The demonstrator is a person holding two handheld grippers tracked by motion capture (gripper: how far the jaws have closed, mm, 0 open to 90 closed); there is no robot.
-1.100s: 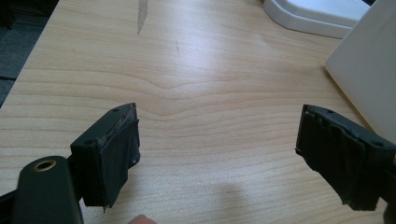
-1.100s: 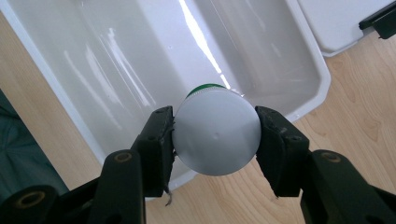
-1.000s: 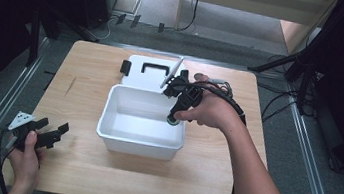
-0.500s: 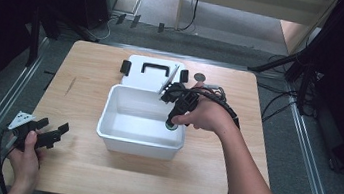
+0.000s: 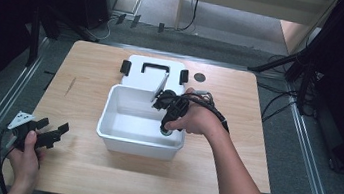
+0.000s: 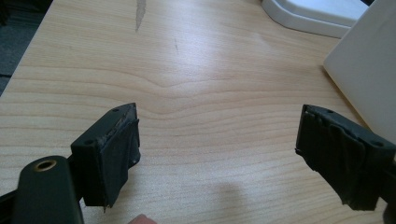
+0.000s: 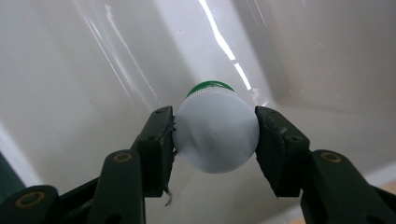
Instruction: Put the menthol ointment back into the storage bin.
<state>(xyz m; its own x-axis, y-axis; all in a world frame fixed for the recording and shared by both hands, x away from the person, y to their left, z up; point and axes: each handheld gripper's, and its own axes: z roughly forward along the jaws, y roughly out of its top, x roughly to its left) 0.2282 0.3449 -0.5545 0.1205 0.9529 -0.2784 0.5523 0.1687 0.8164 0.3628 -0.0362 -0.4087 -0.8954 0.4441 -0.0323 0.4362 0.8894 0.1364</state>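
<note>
A small white bottle (image 7: 215, 135) with a green cap (image 7: 209, 87) sits between the pads of my right gripper (image 7: 215, 133), which is shut on its sides. The gripper points down into a white plastic bin (image 5: 106, 118). In the high view my right gripper (image 5: 168, 128) is low inside the bin's right end, with a bit of green (image 5: 168, 132) showing at its tip. My left gripper (image 5: 57, 130) rests low over the table's front left corner. In the left gripper view its jaws (image 6: 217, 149) stand wide open over bare wood, nothing between them.
A white lid (image 5: 153, 72) with a black handle and black side latches lies flat behind the bin. A small dark round mark (image 5: 200, 77) is on the table to the right of the lid. The bin's outer wall (image 6: 369, 70) stands to the right of my left gripper.
My right hand has come down and toward the front, lowering the bottle deeper into the bin. The left hand has not moved.
</note>
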